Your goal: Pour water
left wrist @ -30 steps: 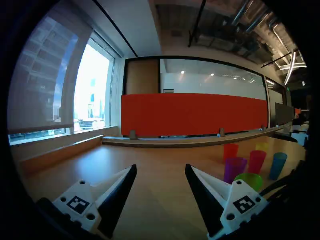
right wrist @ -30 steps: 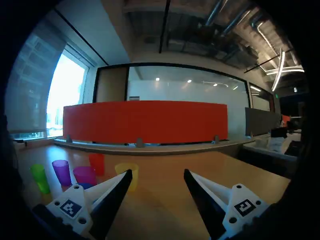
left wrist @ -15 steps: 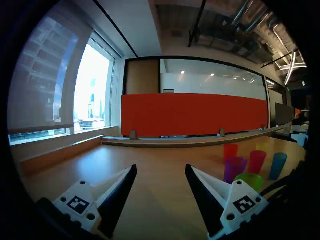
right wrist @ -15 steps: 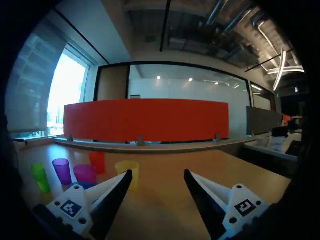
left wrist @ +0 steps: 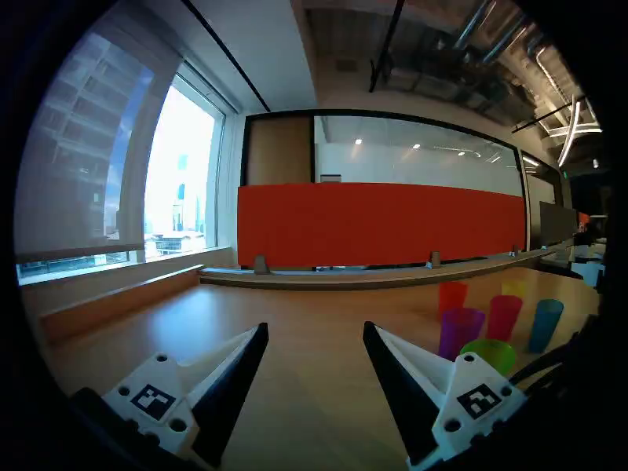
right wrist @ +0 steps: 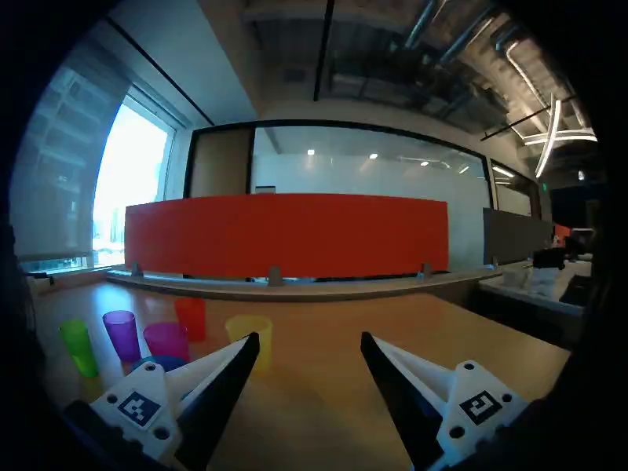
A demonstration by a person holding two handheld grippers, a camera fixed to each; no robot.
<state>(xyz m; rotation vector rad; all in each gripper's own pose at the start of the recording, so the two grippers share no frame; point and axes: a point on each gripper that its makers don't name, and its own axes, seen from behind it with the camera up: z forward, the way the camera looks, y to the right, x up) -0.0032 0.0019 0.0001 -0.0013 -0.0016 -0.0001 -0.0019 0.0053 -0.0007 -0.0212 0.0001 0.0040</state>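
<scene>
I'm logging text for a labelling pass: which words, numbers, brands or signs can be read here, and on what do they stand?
No readable words, numbers or brands.
Left gripper: black-and-white square code markers on its white finger mounts; patterns, not letters.
Right gripper: matching square markers; likewise no letters.
Coloured translucent plastic cups on the wooden table: no print visible.

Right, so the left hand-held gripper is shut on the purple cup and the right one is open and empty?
No: the left hand-held gripper is open and empty too; the left gripper view shows the purple cup standing free on the table.
</scene>
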